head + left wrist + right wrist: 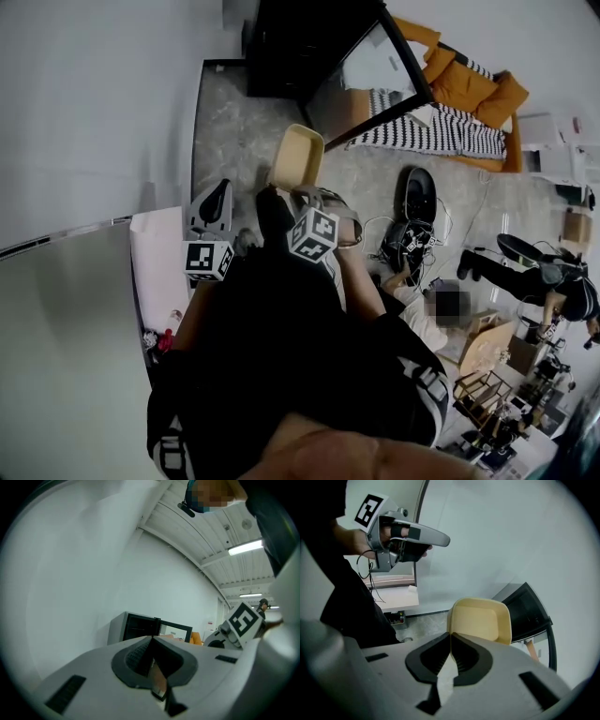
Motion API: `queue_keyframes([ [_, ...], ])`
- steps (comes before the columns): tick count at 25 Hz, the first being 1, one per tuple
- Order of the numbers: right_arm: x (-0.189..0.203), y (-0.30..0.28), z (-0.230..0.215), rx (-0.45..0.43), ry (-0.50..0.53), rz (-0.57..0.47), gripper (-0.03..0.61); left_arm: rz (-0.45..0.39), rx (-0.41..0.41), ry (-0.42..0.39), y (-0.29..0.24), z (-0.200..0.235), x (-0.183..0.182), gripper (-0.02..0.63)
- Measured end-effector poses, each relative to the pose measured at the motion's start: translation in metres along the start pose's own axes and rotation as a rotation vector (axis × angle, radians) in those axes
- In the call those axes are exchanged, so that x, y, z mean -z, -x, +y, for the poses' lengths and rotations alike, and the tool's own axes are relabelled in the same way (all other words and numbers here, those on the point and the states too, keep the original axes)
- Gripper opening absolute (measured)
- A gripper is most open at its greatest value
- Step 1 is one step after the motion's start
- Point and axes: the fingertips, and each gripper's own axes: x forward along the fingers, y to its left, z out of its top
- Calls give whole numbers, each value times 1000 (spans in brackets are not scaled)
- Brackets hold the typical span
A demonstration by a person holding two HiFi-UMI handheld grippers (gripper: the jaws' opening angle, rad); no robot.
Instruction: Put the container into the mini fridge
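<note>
- The right gripper (451,635) has its fingers pinched on the rim of a pale yellow plastic container (480,618), a shallow rectangular tub with rounded corners.
- The container stands up on edge beyond the fingertips, in the air. What seems to be its hollow side faces the right gripper view, though the wide lens makes that hard to be sure of.
- In the head view the container hangs over the grey marbled floor (230,141), just in front of the black mini fridge (286,42) and outside it.
- The fridge stands on the floor against the white wall (94,112). Its glass-fronted door (370,75) is swung wide open to the right, and the inside is dark.
- The left gripper (151,639) has its fingers pressed together with nothing between them. It points toward the fridge, which shows small beyond the fingertips in the left gripper view.
- In the head view the left gripper sits to the left of the right one and a little nearer the person, apart from the container.
- The right gripper view shows a hand wrapped round the left gripper's handle, up and to the left of the container.
- Right of the fridge lie orange cushions (469,84) and a black-and-white striped blanket (441,131).
- Another person (422,314) sits on the floor at the right of the head view, among cables and boxes.
</note>
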Motion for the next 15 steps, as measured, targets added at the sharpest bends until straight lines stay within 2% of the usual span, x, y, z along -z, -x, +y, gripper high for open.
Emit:
queue_keyframes([
  [6,-7,-23,-52,-6,-8,-7,9,2,19,0,-56,15,-5,5],
  [9,-9,-34,-86,-8,-12,-8,9,8,33,5,-93,17,-20,5],
  [15,-6,-57,-149,-27,-17,-16,9,12,12,20,-161,29,-24,5],
])
